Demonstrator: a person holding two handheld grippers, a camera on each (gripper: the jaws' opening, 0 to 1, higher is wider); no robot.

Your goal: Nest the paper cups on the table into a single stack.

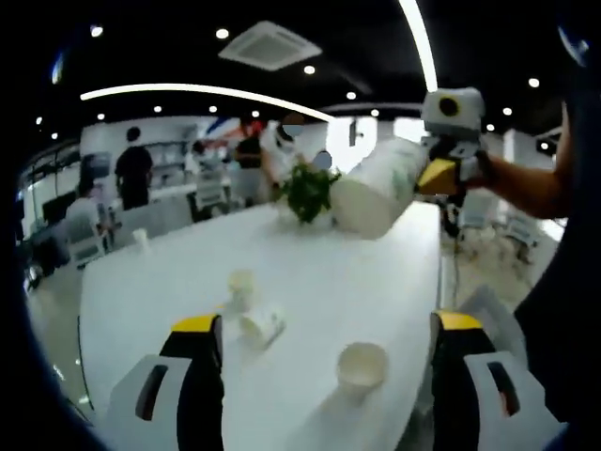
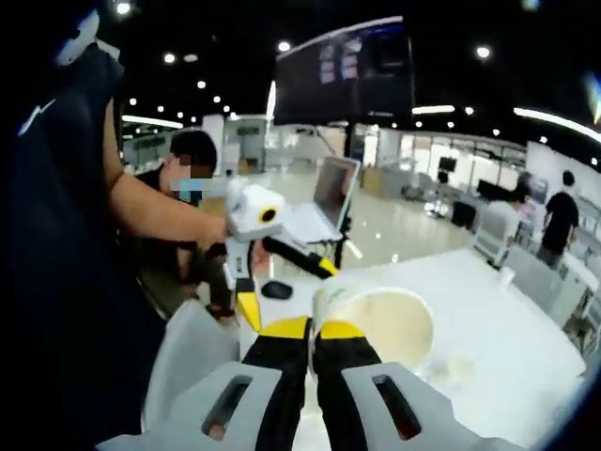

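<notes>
We see the right gripper (image 2: pixel 313 331) clamped on a paper cup's (image 2: pixel 390 319) rim, held above the surface (image 1: pixel 319 282). Left gripper (image 1: pixel 324 329) jaws apart; three loose cups (image 1: pixel 362 366) below.

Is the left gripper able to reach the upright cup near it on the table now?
Probably yes. The left gripper is open and holds nothing, and the upright cup stands on the table between its jaws, with nothing in the way. The tipped cup lies to the side.
</notes>
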